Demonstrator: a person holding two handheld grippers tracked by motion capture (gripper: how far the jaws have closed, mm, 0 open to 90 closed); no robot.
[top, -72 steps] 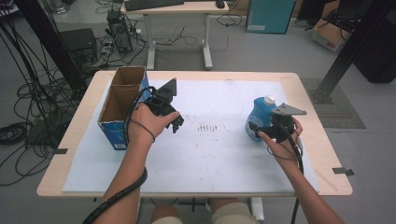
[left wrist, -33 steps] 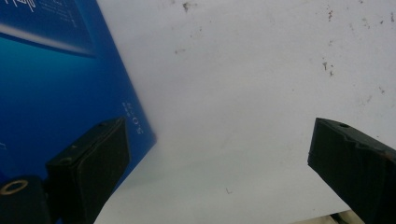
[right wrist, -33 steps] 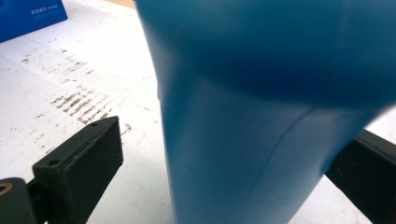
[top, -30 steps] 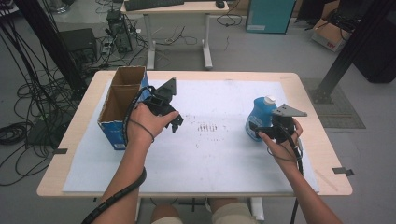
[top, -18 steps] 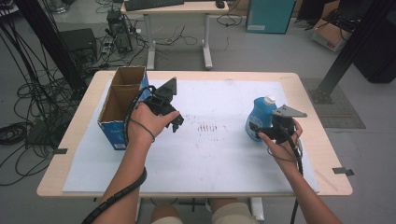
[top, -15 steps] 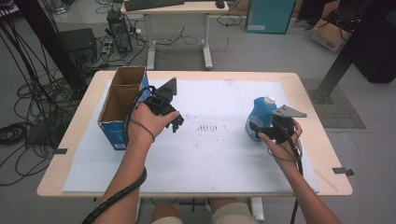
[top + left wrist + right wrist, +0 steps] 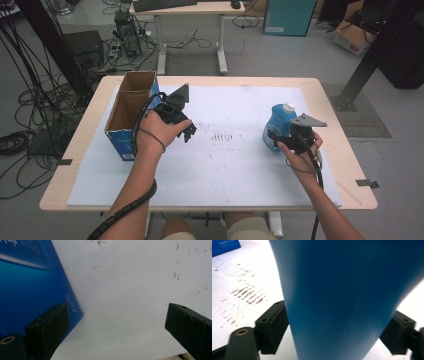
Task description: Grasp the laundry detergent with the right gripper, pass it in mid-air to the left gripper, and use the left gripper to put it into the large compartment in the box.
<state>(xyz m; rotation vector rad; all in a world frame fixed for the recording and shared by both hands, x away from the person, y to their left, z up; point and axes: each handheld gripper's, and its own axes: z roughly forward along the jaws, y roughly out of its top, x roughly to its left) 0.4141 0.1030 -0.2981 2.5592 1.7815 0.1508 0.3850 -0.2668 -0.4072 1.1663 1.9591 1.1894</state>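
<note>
A blue bottle (image 7: pixel 276 125) with a white cap stands upright on the right of the white sheet (image 7: pixel 225 170). My right gripper (image 7: pixel 274 139) has it between the jaws at its lower body. In the right gripper view the bottle (image 7: pixel 342 285) spans the gap and both pads (image 7: pixel 273 325) touch its sides. These jaws have just been closing on it. My left gripper (image 7: pixel 189 131) hovers open beside the open cardboard box (image 7: pixel 120 142). In the left gripper view it (image 7: pixel 116 325) holds nothing, over bare sheet, with the blue box wall (image 7: pixel 27 285) at the left.
The box stands at the table's left edge, and its two compartments look empty. Dark smudges (image 7: pixel 222 136) mark the middle of the sheet. Desks, cables and a dark stand surround the table (image 7: pixel 325 90) on the floor.
</note>
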